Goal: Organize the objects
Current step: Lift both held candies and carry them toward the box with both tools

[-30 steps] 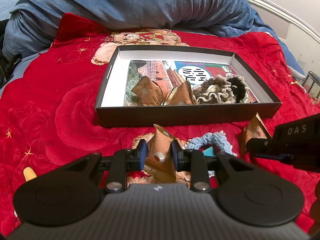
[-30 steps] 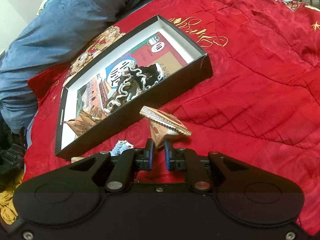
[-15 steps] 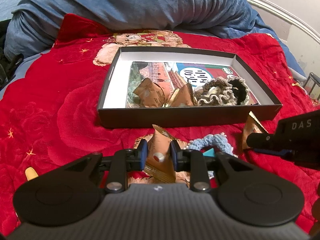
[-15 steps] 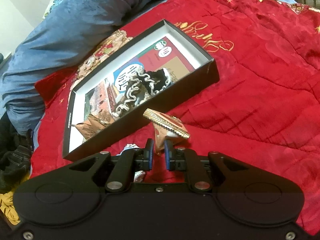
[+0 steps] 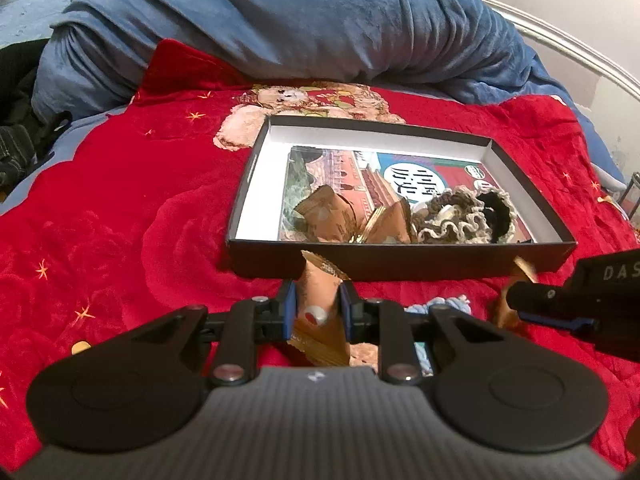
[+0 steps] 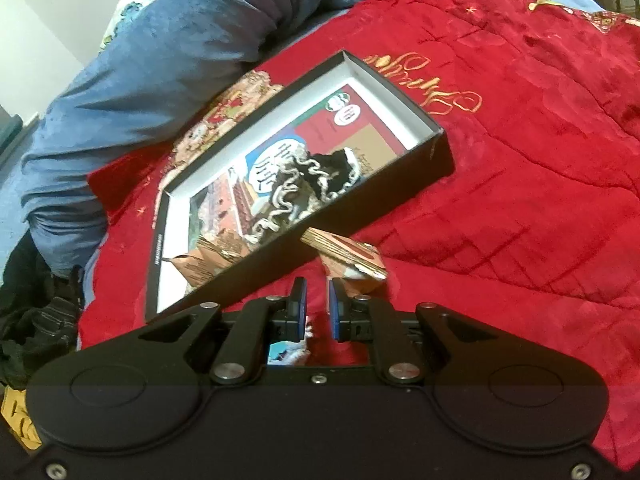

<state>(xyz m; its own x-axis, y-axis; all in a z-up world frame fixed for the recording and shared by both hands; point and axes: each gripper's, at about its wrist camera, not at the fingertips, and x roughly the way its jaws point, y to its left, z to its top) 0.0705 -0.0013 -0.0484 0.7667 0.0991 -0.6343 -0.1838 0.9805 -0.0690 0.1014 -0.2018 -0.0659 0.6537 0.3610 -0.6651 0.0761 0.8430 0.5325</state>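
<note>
A rumpled blue fleece blanket is heaped at the far side of the bed, and a red velvet bedspread with gold embroidery covers the rest. On it sits a shallow black cardboard box with a white lining, already holding a printed picture card, two brown snack packets and a frilly crocheted scrunchie in beige and black.

The left gripper has its blue pads clamped on a brown triangular foil snack packet, held just short of the box's near wall. The right gripper has its jaws drawn nearly together, pinching the lower corner of a second brown foil packet that sticks up beside the box wall. A light-blue crocheted scrunchie lies on the spread between the two tools.

The right grip looks thin, so that packet might slip free when swung. Either packet could also catch the box's wall if carried too low, shoving the box across the soft cover.
</note>
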